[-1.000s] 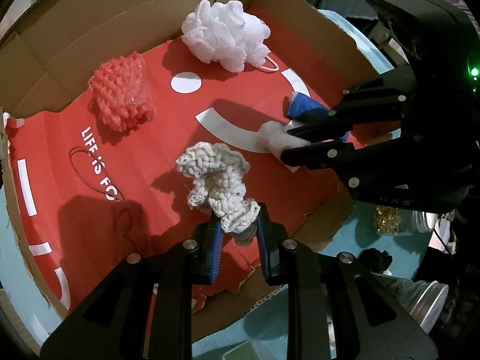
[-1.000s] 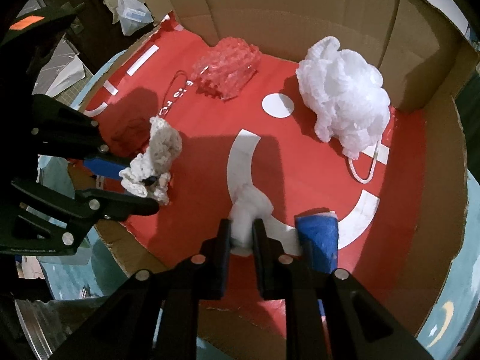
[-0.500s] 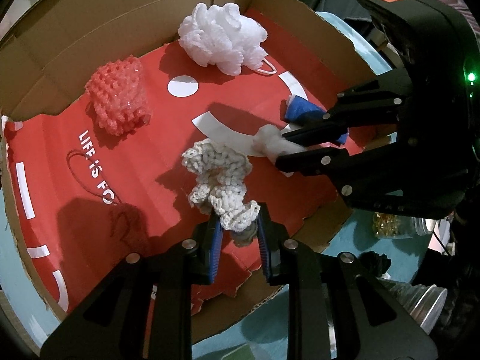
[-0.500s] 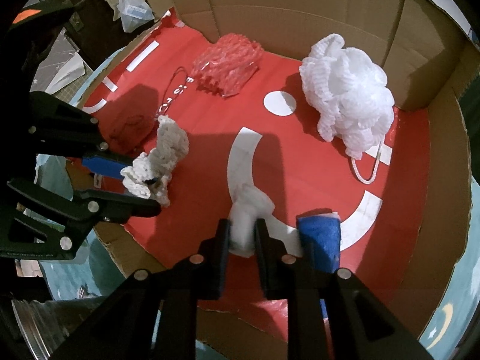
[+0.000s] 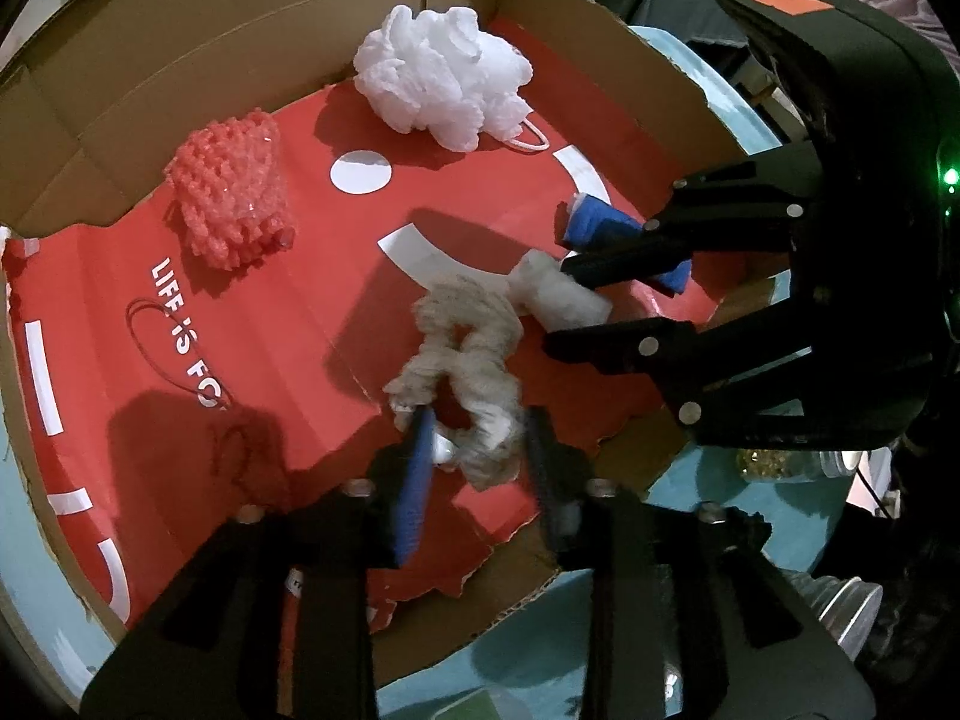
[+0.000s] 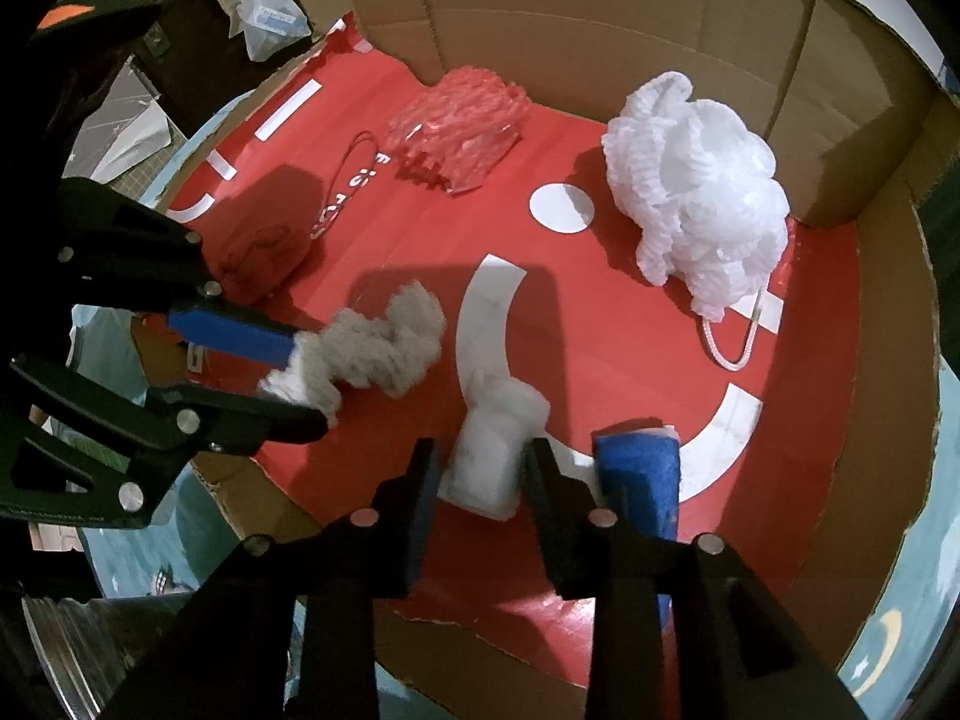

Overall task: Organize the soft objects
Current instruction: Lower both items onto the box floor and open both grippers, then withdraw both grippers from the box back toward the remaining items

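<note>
Left hand-held gripper (image 5: 480, 444) spread wide around cream crocheted scrunchie (image 5: 468, 360), right hand-held gripper (image 6: 480, 468) likewise parted beside white cloth roll (image 6: 498, 450), both seemingly released near front edge of cardboard box (image 6: 600, 18) for grouping.

Blurred cream crochet piece (image 5: 465, 354) beside white roll (image 5: 561, 297), both on red liner

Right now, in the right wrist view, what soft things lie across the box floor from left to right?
Dark red mesh piece → grey crocheted scrunchie → white fabric roll → blue roll → white bath pouf.
</note>
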A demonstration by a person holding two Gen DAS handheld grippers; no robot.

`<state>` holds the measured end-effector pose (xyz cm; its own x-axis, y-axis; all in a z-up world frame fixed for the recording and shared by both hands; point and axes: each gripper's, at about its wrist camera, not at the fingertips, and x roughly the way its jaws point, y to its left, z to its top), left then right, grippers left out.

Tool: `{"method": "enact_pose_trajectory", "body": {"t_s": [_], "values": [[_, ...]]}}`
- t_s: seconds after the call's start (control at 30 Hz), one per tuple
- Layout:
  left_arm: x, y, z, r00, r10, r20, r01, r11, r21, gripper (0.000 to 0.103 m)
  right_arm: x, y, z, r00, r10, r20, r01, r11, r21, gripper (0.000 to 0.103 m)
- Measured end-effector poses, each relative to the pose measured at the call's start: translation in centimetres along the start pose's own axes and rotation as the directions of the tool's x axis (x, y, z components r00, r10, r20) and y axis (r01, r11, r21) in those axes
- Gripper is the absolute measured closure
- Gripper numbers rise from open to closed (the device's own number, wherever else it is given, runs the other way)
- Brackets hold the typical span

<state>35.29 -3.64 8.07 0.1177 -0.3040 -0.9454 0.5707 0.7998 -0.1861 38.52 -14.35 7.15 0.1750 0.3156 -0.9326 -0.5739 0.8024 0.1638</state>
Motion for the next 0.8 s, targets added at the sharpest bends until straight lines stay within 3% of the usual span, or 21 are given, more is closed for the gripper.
{"method": "enact_pose_trajectory", "body": {"t_s": [0.03, 0.07, 0.23, 0.53, 0.7, 0.8], "values": [[-0.2, -0.1, 0.0, 1.000, 0.007, 0.012, -0.007, 1.000, 0.003, 0.035, -0.1, 0.0, 0.0, 1.000, 0.000, 0.001, 0.000, 1.000, -0.001, 0.067], [-0.3, -0.2, 0.0, 1.000, 0.009, 0.023, -0.009, 1.000, 0.007, 0.034, -0.2, 0.0, -0.1, 1.000, -0.001, 0.004, 0.001, 1.000, -0.001, 0.067], [-1.0, -0.4, 0.3, 0.999, 0.008, 0.045, -0.008, 1.000, 0.002, 0.034, -0.9, 0.0, -0.3, 1.000, -0.015, 0.017, 0.015, 1.000, -0.003, 0.065], [-4.1, -1.1, -0.3, 0.992, 0.028, 0.120, -0.025, 0.999, -0.022, 0.034, -4.4, -0.6, -1.4, 0.996, -0.036, 0.084, 0.035, 0.999, 0.019, 0.045], [-7.2, -2.5, -1.6, 0.977, 0.045, 0.209, -0.038, 0.999, -0.039, 0.034, -8.4, 0.2, -2.6, 0.984, -0.049, 0.171, 0.044, 0.998, 0.034, 0.031], [-9.6, -3.6, -3.1, 0.957, 0.066, 0.282, -0.056, 0.998, -0.043, 0.029, -11.1, 1.3, -3.5, 0.971, -0.061, 0.230, 0.054, 0.998, 0.037, 0.022]]}}
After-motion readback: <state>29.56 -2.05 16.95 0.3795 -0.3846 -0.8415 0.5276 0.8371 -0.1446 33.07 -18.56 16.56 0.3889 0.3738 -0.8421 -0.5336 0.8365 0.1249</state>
